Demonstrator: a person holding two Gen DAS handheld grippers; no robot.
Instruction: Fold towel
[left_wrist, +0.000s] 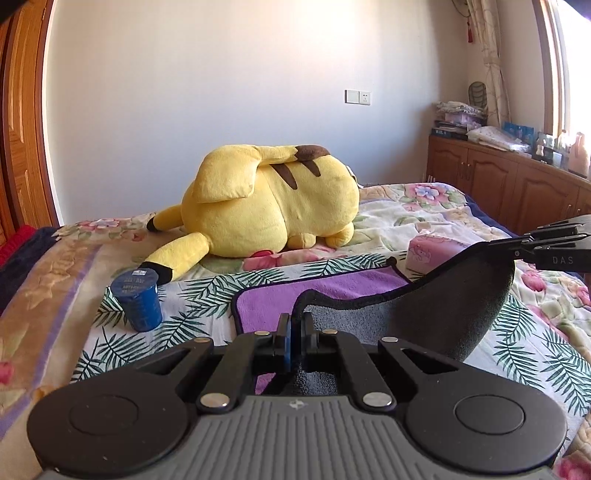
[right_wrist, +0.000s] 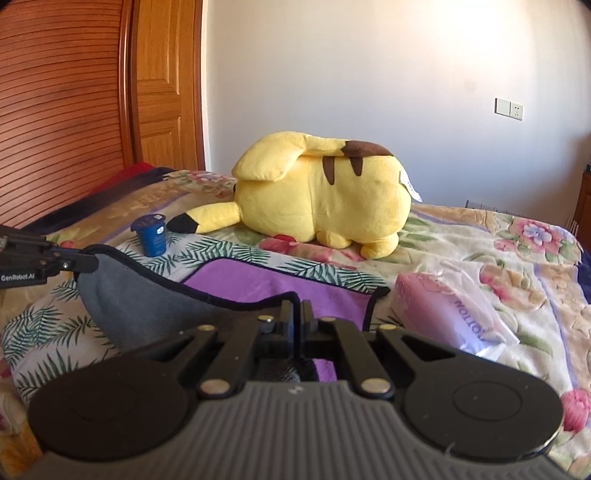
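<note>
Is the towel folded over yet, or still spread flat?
Partly folded. Both claws, left and right, are shut on the towel near corners, lifted with the grey underside showing; the purple far half lies flat.

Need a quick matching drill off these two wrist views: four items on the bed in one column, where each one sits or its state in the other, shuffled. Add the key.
Items
1. towel
2. blue cup
3. yellow plush toy
4. pink tissue pack

Place or state
A. lying on its side at the far end of the bed
B. near edge pinched and lifted by the left gripper and the right gripper, grey underside showing
C. standing upright beside the plush's black-tipped ear
D. lying on the bedspread just past the towel's right corner

Pairs: 1-B, 2-C, 3-A, 4-D
</note>
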